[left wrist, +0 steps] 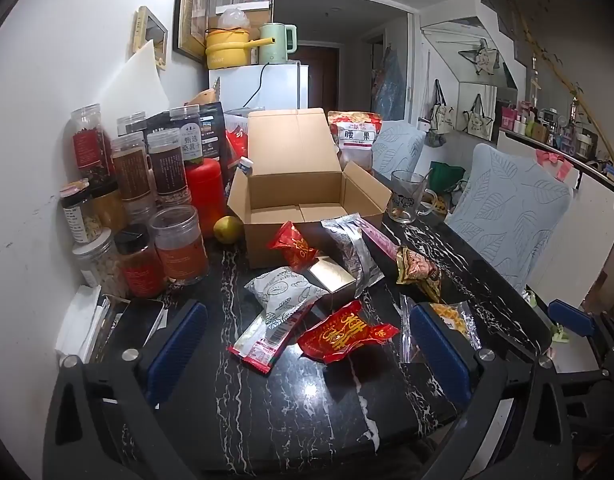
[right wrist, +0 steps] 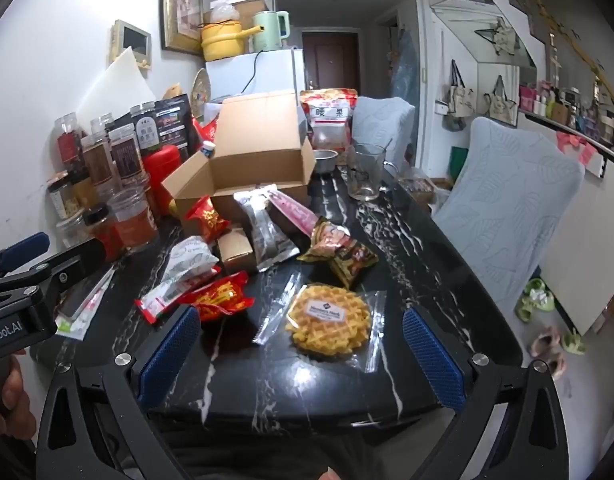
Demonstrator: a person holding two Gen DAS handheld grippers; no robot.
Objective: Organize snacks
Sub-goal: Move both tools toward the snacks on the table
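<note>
Snacks [left wrist: 339, 280] lie loose on the black marble counter [left wrist: 291, 400], just before the open, empty cardboard box [left wrist: 299, 184]. Left gripper [left wrist: 307, 344] and right gripper [right wrist: 303, 356] both gape, grasping nothing. Only the right view shows the waffle packet [right wrist: 327, 320] whole; the left view half-hides it.

The open cardboard box [left wrist: 295, 196] is hemmed by jars [left wrist: 147, 184] on its left and a glass mug [left wrist: 407, 196] on its right; loose snack packets [left wrist: 307, 280] crowd its front, with bare tabletop [right wrist: 407, 248] along the right
</note>
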